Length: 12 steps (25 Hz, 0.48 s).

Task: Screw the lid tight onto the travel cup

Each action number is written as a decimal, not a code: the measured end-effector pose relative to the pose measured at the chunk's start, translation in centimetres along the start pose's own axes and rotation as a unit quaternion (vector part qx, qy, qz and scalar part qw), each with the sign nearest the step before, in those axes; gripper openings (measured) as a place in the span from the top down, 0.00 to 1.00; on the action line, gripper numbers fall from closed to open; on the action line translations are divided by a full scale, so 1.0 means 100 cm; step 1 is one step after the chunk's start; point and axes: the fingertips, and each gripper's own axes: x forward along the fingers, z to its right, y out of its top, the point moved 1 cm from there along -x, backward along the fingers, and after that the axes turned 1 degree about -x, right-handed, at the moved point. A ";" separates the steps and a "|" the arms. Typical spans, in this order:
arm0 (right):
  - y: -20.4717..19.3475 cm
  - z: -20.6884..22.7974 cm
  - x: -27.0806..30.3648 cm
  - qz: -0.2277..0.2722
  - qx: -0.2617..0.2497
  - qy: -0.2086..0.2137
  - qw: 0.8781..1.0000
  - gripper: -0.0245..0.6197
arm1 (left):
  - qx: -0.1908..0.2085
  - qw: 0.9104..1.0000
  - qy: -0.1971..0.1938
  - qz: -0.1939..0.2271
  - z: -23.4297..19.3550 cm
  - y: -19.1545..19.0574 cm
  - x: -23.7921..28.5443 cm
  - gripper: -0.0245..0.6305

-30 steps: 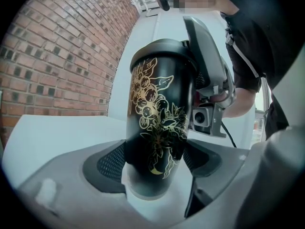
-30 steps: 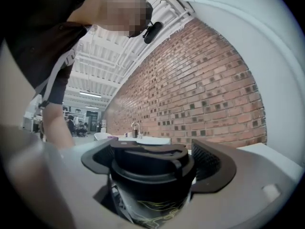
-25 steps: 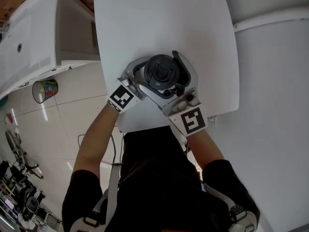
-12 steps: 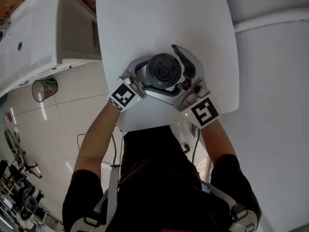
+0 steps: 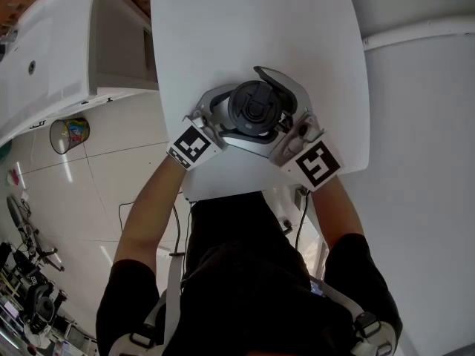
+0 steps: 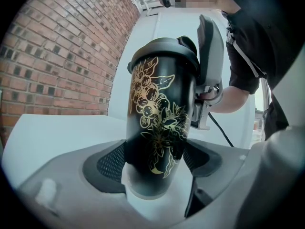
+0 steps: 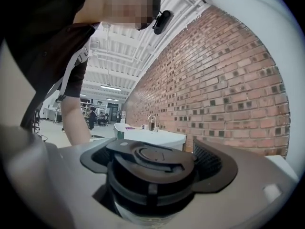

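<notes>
A black travel cup [image 6: 159, 128] with a gold flower pattern stands upright on the white table [image 5: 223, 35]. My left gripper [image 6: 155, 168] is shut on its lower body, a pad against each side. The black lid [image 7: 150, 168] sits on top of the cup, and from above the lid [image 5: 254, 107] faces the head view. My right gripper [image 7: 152, 175] reaches around the lid from the lower right. Its jaws are closing, with the lid between them, and a small gap shows at the right pad [image 7: 217, 166]. One right gripper finger [image 6: 209, 46] stands behind the cup in the left gripper view.
The cup stands near the table's front edge [image 5: 223, 195], close to the person's body. A white counter [image 5: 52, 58] runs along the left, with a wire bin [image 5: 69, 136] on the tiled floor beside it. A brick wall [image 7: 228, 80] lies beyond the table.
The right gripper has swung around the lid, its marker cube moving right and up. Its far jaw has shifted left over the lid. The left gripper and the cup have stayed put.
</notes>
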 end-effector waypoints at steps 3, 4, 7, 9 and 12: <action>0.003 0.003 -0.001 0.008 0.000 -0.039 0.999 0.19 | 0.000 1.000 0.000 0.000 0.001 0.001 0.001 0.38; 0.003 0.004 -0.001 0.012 -0.001 -0.057 0.998 0.19 | 0.000 1.000 0.000 0.000 0.001 0.001 0.001 0.38; 0.002 0.007 -0.002 0.023 0.001 -0.104 0.994 0.19 | 0.001 1.000 0.001 0.000 0.001 -0.001 0.001 0.38; 0.002 0.008 -0.002 0.025 0.001 -0.121 0.992 0.19 | 0.001 1.000 0.002 0.000 0.000 -0.001 0.001 0.38; 0.001 0.007 -0.002 0.020 0.000 -0.125 0.992 0.20 | 0.001 1.000 0.003 0.001 0.000 -0.001 0.000 0.38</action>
